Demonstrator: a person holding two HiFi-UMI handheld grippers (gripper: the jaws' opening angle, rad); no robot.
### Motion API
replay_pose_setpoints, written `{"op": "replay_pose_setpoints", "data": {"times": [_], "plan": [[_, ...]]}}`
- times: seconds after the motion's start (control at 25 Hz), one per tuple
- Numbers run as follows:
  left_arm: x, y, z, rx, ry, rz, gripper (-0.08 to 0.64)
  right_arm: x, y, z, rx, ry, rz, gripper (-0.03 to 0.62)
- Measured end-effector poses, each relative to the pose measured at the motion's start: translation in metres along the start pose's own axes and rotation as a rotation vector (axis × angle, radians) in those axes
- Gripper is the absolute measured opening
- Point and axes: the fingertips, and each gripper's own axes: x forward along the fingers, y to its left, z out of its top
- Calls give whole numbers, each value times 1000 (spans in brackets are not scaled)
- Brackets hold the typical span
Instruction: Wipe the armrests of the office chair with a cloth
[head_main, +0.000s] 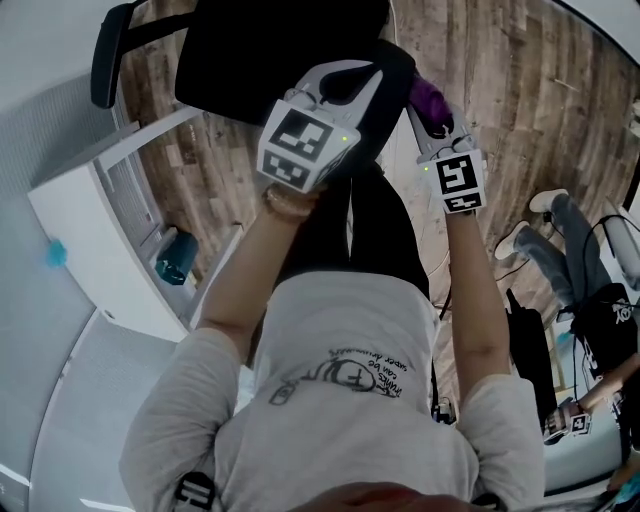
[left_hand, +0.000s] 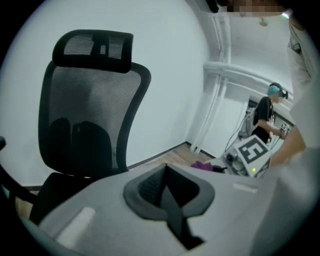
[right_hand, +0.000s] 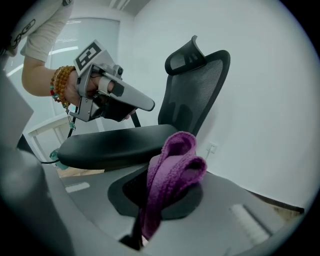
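Observation:
The black office chair (head_main: 270, 45) stands in front of me, and one armrest (head_main: 105, 55) shows at the upper left of the head view. My left gripper (head_main: 340, 82) hovers over the seat, shut with nothing in it. In the left gripper view the jaws (left_hand: 166, 175) are closed together before the mesh backrest (left_hand: 85, 110). To the right, my right gripper (head_main: 432, 118) is shut on a purple cloth (head_main: 430, 97). The cloth (right_hand: 172, 172) hangs folded from the jaws in the right gripper view, beside the chair seat (right_hand: 110, 142). The left gripper (right_hand: 107, 95) shows above that seat.
A white cabinet (head_main: 90, 220) stands at the left with a teal object (head_main: 178, 258) beside it. Another person (head_main: 585, 270) sits at the right among cables on the wood floor (head_main: 520, 100). White walls lie behind the chair.

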Motion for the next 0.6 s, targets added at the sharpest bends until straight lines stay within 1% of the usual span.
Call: {"op": "replay_pose_setpoints", "data": {"times": [0.16, 0.4, 0.52, 0.6], "plan": [[-13, -7, 6, -12, -3, -12, 2, -18, -6, 18, -9, -3, -30, 26], [-24, -13, 20, -18, -21, -11, 2, -23, -22, 63, -75, -26, -54, 26], [-31, -14, 25, -16, -27, 1, 2, -18, -23, 80, -102, -23, -40, 26], [-39, -13, 26, -24, -30, 12, 2, -9, -15, 83, -120, 8, -5, 26]]}}
